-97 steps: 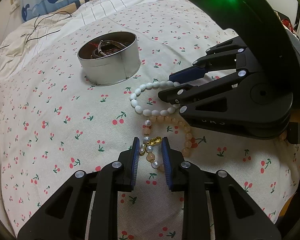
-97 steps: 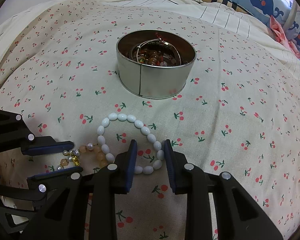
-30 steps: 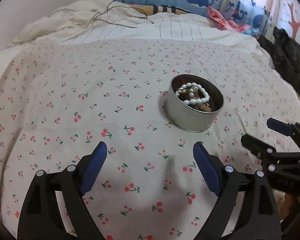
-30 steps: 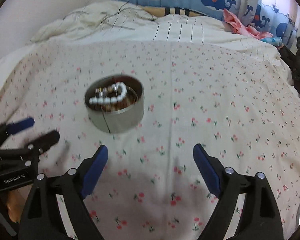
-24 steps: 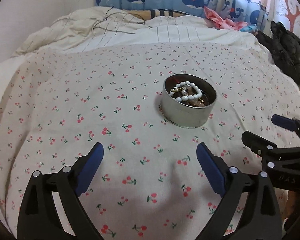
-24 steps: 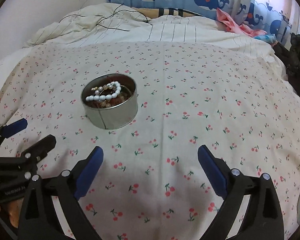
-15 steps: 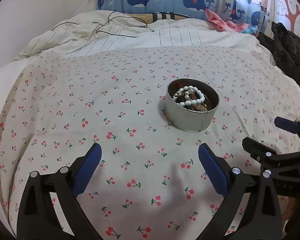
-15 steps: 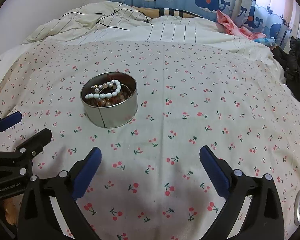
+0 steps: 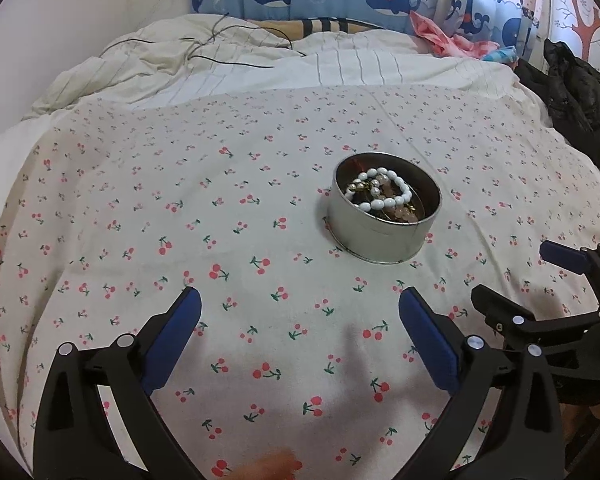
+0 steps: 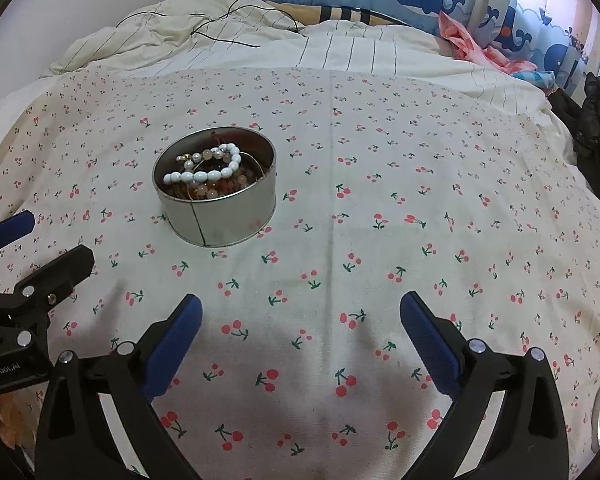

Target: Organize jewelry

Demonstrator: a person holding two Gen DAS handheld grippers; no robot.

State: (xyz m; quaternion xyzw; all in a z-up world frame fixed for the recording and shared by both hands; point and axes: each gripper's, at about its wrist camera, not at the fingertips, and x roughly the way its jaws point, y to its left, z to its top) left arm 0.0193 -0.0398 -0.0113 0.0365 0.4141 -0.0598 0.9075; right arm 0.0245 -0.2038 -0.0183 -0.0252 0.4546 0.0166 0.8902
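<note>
Nearest you, your left gripper [image 9: 299, 318] and right gripper [image 10: 300, 320] both hang spread wide with nothing between the blue pads, only bare cherry-print sheet [image 10: 380, 240] below. Farther out, the round tin [image 10: 220, 216] stands on that sheet with the white bead bracelet [image 10: 204, 174] and the other beaded pieces inside. No loose jewelry shows anywhere on the sheet, so the sorting looks finished to me; beyond lie rumpled bedding and whale-print curtains.
</note>
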